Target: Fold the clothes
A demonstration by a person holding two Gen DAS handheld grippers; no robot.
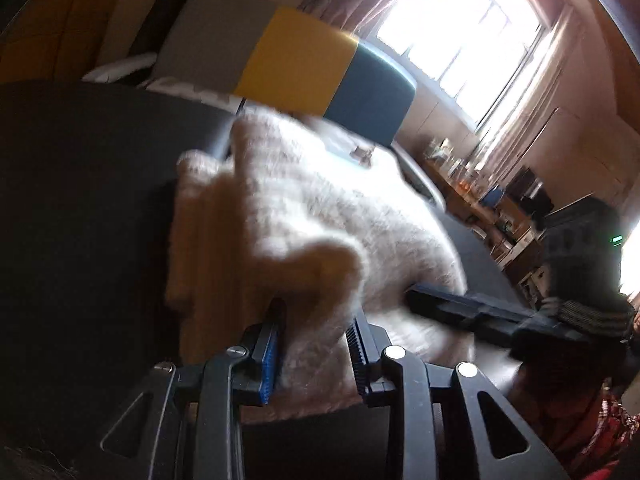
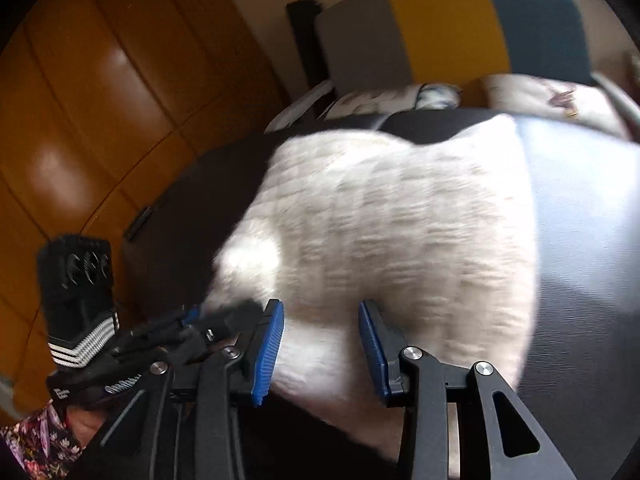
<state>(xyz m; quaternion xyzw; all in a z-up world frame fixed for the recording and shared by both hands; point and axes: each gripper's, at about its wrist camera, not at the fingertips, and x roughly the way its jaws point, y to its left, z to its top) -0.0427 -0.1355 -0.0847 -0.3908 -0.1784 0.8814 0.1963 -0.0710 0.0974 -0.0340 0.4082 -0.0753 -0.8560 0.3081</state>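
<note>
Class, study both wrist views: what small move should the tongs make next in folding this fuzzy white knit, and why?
Probably close the right tongs: they stand open around the near edge of the fuzzy white knit garment, while the left tongs already have fabric bunched between them.

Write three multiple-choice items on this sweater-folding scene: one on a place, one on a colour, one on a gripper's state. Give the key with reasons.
1. Where does the white sweater lie?
A. on the dark table
B. over the chair back
C. on the floor

2. What colour is the middle band of the chair back?
A. red
B. yellow
C. white

3. How do the jaws of the right gripper stand?
A. shut tight on nothing
B. hidden from view
C. open, with sweater between them

Key: 1 A, the knit spreads over the dark tabletop. 2 B, yellow sits between grey and teal. 3 C, the blue pads stand apart with white knit in the gap.
</note>
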